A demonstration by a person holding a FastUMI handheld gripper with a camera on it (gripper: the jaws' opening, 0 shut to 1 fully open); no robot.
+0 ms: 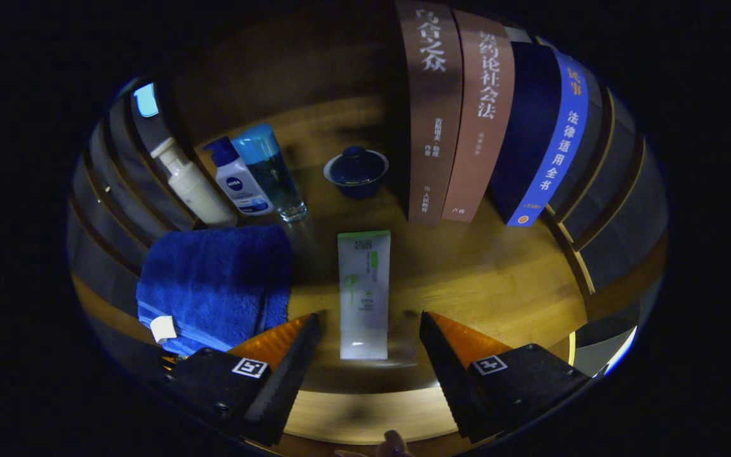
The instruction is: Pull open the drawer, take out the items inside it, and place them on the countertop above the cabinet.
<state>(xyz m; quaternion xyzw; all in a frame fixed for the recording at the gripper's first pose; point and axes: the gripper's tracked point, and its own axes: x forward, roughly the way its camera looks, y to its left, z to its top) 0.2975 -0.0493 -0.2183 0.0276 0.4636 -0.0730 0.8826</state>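
Observation:
A white tube with a green band (363,293) lies flat on the wooden countertop (499,279), lengthwise between my two fingers. My gripper (370,327) is open, and the fingers stand apart on either side of the tube's near end without pressing on it. A folded blue towel (216,285) lies on the countertop just left of the tube, beside my left finger.
Beyond the towel stand a white pump bottle (191,185), a white bottle with a blue cap (238,181) and a clear blue-capped bottle (273,170). A dark blue lidded cup (356,171) sits farther back. Three upright books (486,120) stand on the right. Slatted walls flank both sides.

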